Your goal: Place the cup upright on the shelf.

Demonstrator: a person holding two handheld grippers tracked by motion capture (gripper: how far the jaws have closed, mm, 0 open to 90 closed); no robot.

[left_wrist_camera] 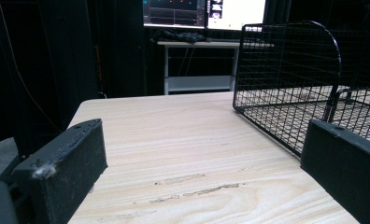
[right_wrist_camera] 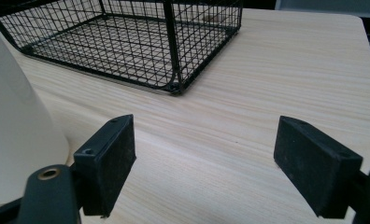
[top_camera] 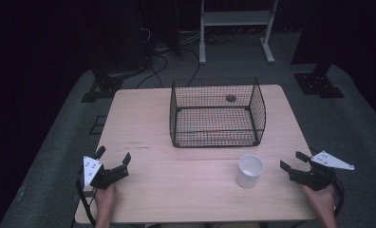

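Right gripper (top_camera: 291, 162), jaws apart and empty, sits at the lower right of the high view just beside the white cup (top_camera: 249, 170), seemingly lined up to take it; the left gripper (top_camera: 113, 157) (also open) waits lower left, and the wire basket (top_camera: 217, 112) stands mid-frame.

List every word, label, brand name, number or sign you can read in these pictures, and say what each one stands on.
No text can be read.
Two lit screens behind the table, in the left gripper view: coloured marks and pale panels, too small and blurred to read.
White tapered plastic cup: no print seen.
Black wire mesh basket: no label seen.
Pale wooden table: only wood grain and scuffs.
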